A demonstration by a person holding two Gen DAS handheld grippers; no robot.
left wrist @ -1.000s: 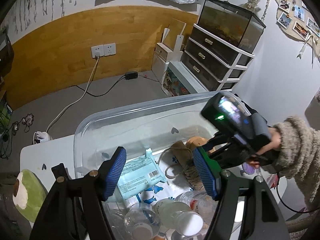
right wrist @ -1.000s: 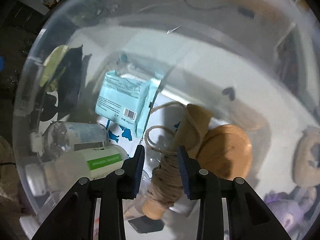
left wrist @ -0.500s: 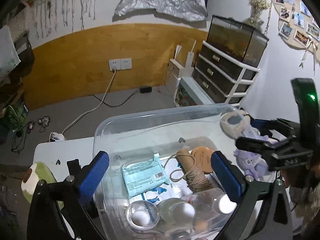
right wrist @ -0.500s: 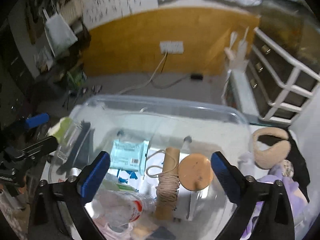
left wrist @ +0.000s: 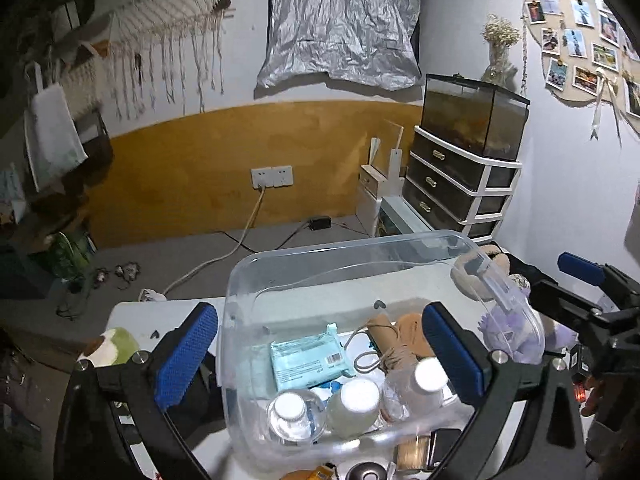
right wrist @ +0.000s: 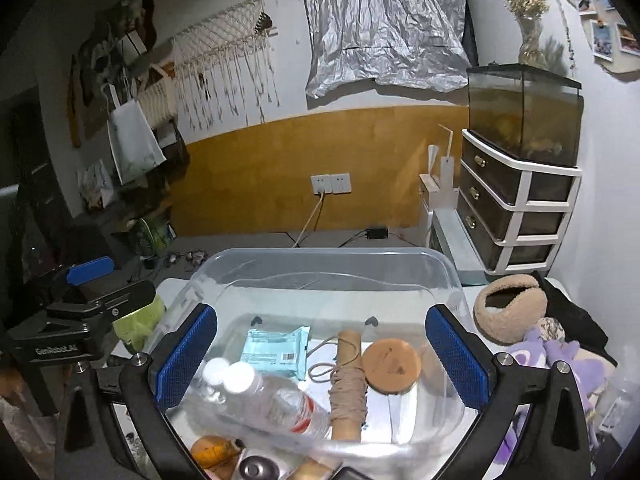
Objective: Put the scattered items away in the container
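A clear plastic container [left wrist: 344, 248] [right wrist: 320, 256] stands on the white table. In it lie a teal wipes pack [left wrist: 308, 360] [right wrist: 276, 350], a twine spool [left wrist: 394, 344] [right wrist: 348, 376], a round cork lid [right wrist: 392, 366] and plastic bottles [left wrist: 352, 400] [right wrist: 272, 396]. My left gripper [left wrist: 320, 332] hovers open above the container's near left, nothing between its blue pads. My right gripper [right wrist: 320, 320] hangs open and empty over the near side. Beige earmuffs [right wrist: 510, 308] and a purple plush toy [right wrist: 556, 356] [left wrist: 508, 332] lie right of the container, a green plush [left wrist: 116, 346] [right wrist: 138, 320] left of it.
Small items sit at the table's front edge, among them an orange one [right wrist: 212, 450] and a metal disc [right wrist: 256, 468]. A black cloth [right wrist: 572, 316] lies by the earmuffs. Beyond the table are a drawer unit [right wrist: 516, 216] with a tank, and floor cables [left wrist: 240, 240].
Both grippers opened wide and drew up and back from the container. The right one let go of the twine spool, which now lies in the container.
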